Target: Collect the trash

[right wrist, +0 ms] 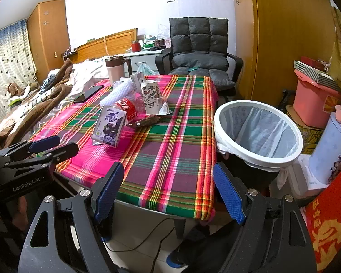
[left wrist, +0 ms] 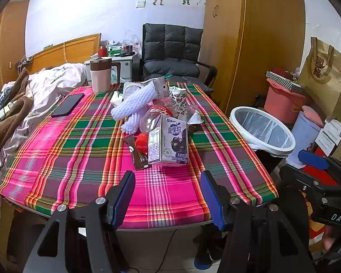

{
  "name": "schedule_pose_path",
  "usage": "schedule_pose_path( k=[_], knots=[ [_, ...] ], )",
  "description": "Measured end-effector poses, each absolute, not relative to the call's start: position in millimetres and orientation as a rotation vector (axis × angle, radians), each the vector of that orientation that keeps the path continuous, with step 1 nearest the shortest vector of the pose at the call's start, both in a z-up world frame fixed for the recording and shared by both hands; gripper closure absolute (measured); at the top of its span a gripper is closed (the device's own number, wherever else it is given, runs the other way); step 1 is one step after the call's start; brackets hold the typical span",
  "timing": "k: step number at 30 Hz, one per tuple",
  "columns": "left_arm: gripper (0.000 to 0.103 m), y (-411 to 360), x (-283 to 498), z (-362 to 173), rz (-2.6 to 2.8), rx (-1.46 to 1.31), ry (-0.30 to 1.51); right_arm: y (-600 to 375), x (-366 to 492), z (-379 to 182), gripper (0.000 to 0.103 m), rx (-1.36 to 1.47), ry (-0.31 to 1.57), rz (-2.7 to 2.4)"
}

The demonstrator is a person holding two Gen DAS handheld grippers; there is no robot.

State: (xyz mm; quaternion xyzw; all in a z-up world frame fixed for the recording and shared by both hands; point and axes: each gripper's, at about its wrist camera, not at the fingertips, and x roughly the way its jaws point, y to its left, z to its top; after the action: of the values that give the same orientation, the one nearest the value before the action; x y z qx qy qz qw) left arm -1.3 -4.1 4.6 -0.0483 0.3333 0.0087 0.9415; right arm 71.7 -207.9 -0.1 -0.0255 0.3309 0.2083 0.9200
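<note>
Nothing is picked up yet: left gripper (left wrist: 168, 195) and right gripper (right wrist: 168, 191) hang empty, fingers apart. Next, I judge, comes closing on the near milk carton (left wrist: 169, 142), then reaching right to the bin (right wrist: 258, 157).

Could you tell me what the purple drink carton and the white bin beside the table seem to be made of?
The purple drink carton looks like coated paperboard: sharp folded edges, glossy print. The white bin seems to be smooth plastic at the rim, lined with a thin translucent plastic bag that wrinkles and hangs over the edge.
</note>
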Motion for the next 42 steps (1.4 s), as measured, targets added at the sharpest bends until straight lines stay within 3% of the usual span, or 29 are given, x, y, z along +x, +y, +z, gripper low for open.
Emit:
schedule_pose_path(
  k=[29, 33, 42],
  knots=[
    [0.044, -5.0, 71.7, -19.2, 0.021, -0.067, 0.718, -208.1, 100.5, -17.9, 0.022, -0.033, 0.724, 0.421],
    [0.038, -11.1, 83.8, -26.3, 0.036, -0.039, 0.729, -210.1, 107.1, -18.4, 0.022, -0.028, 0.733, 0.421],
    [0.041, -2.6, 88.2, -33.8, 0.069, -0.036, 0.727, -208.8, 113.7, -20.2, 0.022, -0.032, 0.751, 0.427]
  ],
)
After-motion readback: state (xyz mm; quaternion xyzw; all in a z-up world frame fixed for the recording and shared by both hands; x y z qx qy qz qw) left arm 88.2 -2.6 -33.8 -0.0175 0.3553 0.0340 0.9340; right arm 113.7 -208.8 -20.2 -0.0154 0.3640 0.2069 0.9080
